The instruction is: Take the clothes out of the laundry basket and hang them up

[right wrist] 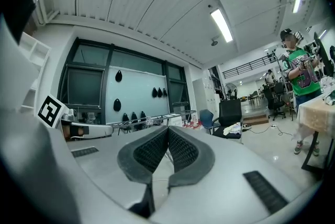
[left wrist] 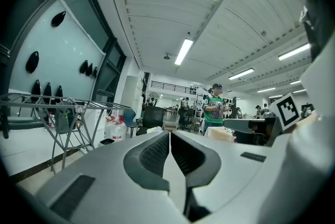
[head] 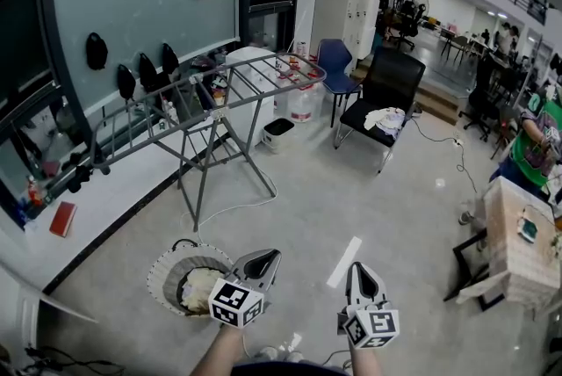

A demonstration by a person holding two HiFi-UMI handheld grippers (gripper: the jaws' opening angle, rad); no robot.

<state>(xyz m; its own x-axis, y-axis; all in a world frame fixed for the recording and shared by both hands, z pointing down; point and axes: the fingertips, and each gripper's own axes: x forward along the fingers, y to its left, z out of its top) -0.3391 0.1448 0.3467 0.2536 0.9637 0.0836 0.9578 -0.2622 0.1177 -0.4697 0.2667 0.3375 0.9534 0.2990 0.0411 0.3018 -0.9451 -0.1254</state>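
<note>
Left claw (head: 266,260) is hovering low at the near edge of the head view. Its two pads are pressing flat together with nothing between them. The right claw (head: 362,271) is hanging just beside it, its jaws likewise closed on each other and gripping nothing. Both are pointing level, out across the room.

Just to the left of the left claw, the laundry basket (head: 167,269) is standing on the floor (head: 351,190), round and pale-rimmed. The clothes (head: 200,286) are lying bunched inside it, pale and yellowish, and neither claw is touching them. Beyond the basket, toward the glass wall, the grey drying rack (head: 206,97) is standing unfolded on its crossed legs, well apart from both claws. Dark teardrop shapes (head: 95,49) are hanging on the glass behind it.

A white strip (head: 344,262) is lying on the floor just beyond the right claw. Further out, a black chair (head: 386,89) is carrying a pale cloth (head: 385,119) heaped on its seat, with a blue chair (head: 338,62) just beside it. At the right edge, a person in a green top (head: 536,146) is standing near a tabletop (head: 509,264) draped in light cloth.
</note>
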